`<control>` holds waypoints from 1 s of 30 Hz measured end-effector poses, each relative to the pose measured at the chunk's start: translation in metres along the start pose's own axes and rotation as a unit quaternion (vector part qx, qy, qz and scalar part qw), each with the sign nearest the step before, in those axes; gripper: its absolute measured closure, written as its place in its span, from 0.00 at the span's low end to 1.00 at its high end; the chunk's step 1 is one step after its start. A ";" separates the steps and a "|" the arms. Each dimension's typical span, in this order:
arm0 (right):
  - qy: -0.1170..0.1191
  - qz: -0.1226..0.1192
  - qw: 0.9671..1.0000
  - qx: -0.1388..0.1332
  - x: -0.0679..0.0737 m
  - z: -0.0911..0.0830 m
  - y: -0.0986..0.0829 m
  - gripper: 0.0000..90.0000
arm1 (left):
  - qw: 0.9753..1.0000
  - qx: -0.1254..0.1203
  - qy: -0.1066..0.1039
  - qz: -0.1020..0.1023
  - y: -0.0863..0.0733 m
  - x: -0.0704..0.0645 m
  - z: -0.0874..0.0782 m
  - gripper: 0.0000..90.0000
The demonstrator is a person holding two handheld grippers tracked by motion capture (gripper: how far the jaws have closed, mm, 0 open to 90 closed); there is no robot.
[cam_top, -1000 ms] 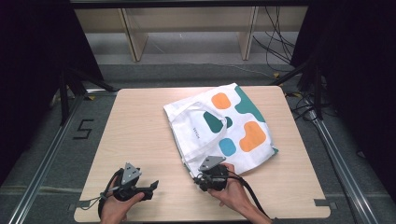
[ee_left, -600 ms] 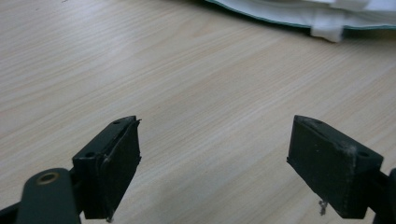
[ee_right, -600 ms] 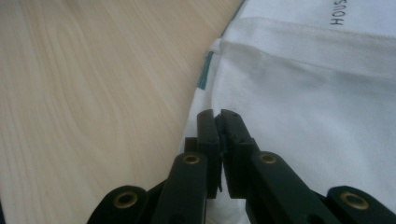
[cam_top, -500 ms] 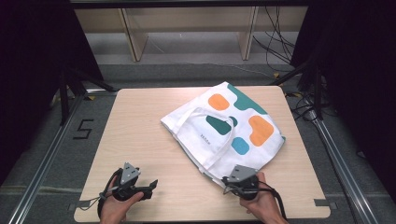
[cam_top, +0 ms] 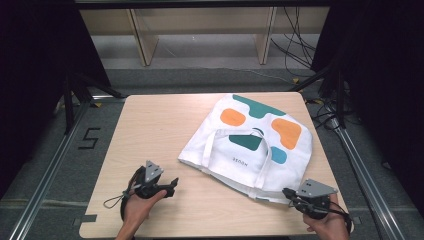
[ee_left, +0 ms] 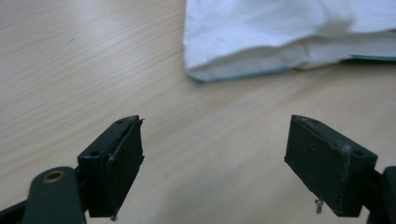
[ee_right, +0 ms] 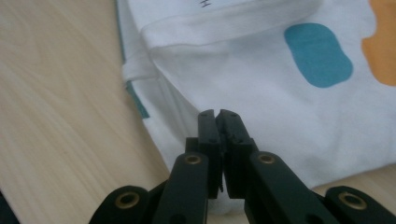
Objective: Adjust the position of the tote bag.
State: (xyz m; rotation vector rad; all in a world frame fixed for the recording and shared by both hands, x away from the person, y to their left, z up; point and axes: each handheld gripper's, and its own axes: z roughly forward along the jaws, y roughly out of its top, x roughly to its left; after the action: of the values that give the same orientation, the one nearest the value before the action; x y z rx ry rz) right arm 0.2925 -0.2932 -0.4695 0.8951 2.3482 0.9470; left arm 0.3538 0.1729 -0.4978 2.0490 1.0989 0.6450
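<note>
A white tote bag with orange and teal blotches lies flat on the right half of a wooden table, its long axis running from near-left to far-right, handles on top. The right gripper sits at the bag's near corner, jaws pressed together with white cloth pinched between them. The left gripper rests on bare wood, jaws spread wide and empty, aimed at the bag's left corner, near but apart. The bag looks empty.
</note>
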 end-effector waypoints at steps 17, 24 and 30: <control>-0.008 0.016 1.000 -0.008 -0.012 -0.001 -0.006 0.97 | 0.996 0.000 0.001 0.084 0.033 -0.006 0.067 0.68; -0.009 -0.011 1.000 0.015 0.003 0.004 -0.002 0.74 | 0.995 -0.018 -0.011 0.097 0.039 0.000 0.052 0.88; -0.033 -0.054 0.995 0.082 0.009 0.016 -0.009 0.64 | 0.994 -0.034 -0.026 0.098 0.033 0.004 0.036 0.94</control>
State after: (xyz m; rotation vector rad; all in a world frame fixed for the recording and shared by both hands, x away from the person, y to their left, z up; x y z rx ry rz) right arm 0.2928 -0.2847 -0.4879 0.8368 2.4181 0.6796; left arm 0.3977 0.1505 -0.4939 2.1195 0.8402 0.7113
